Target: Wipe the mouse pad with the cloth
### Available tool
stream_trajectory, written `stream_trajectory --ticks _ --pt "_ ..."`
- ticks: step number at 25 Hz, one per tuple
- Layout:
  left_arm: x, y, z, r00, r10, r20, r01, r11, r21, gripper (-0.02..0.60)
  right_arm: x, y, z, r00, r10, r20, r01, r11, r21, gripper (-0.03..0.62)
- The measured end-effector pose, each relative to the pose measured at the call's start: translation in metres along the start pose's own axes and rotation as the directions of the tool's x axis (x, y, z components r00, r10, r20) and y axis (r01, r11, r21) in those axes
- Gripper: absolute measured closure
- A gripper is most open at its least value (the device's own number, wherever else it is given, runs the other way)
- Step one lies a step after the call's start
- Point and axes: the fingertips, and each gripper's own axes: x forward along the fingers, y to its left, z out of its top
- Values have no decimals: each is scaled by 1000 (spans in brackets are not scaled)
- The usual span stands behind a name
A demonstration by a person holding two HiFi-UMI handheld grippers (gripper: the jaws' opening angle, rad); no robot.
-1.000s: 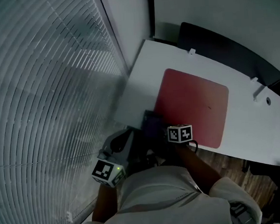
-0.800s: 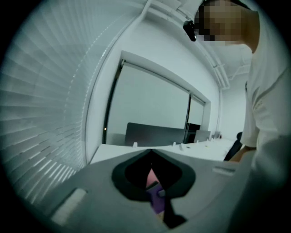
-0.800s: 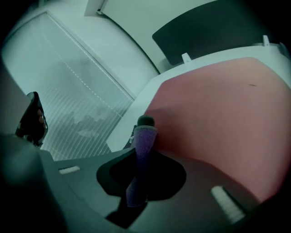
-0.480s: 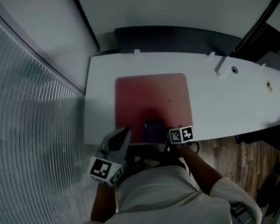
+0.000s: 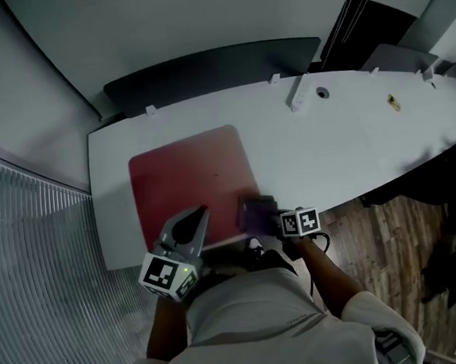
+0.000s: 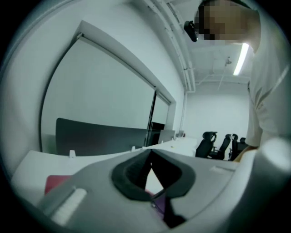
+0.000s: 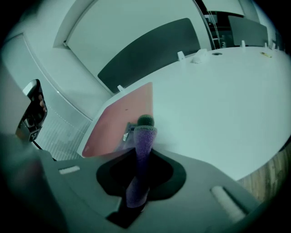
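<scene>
Right gripper pinches the purple cloth.
The right gripper (image 5: 271, 216) squeezes the cloth (image 7: 142, 148) at the near right corner of the red mouse pad (image 5: 182, 177) on the white table (image 5: 328, 150). The left gripper (image 5: 201, 214) hangs over the pad's near edge, jaws pressed together, holding nothing.

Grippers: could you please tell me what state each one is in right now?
Left gripper: closed, with nothing between its jaws.
Right gripper: closed on the purple cloth.

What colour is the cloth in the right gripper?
Purple; the cloth shows best in the right gripper view.
</scene>
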Motion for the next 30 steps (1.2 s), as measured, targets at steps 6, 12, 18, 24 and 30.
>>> stream_trajectory --ticks 6,12,18,24,30 --pt "24 -31 11 999 -47 24 46 999 28 578 -45 -30 15 993 -46 109 49 998 -25 545" --pt "11 -16 15 1000 3 23 -4 999 37 580 -87 37 69 931 67 359 -27 993 -114 545" --pt "-29 4 22 996 81 38 -83 994 69 580 -135 138 118 828 199 524 13 928 -373 546" --pt "-81 32 35 981 183 68 -190 974 119 579 -154 235 135 760 346 550 72 796 -601 546" --pt "-126 52 42 957 272 99 -282 953 111 578 -132 294 130 765 427 482 28 726 -687 546"
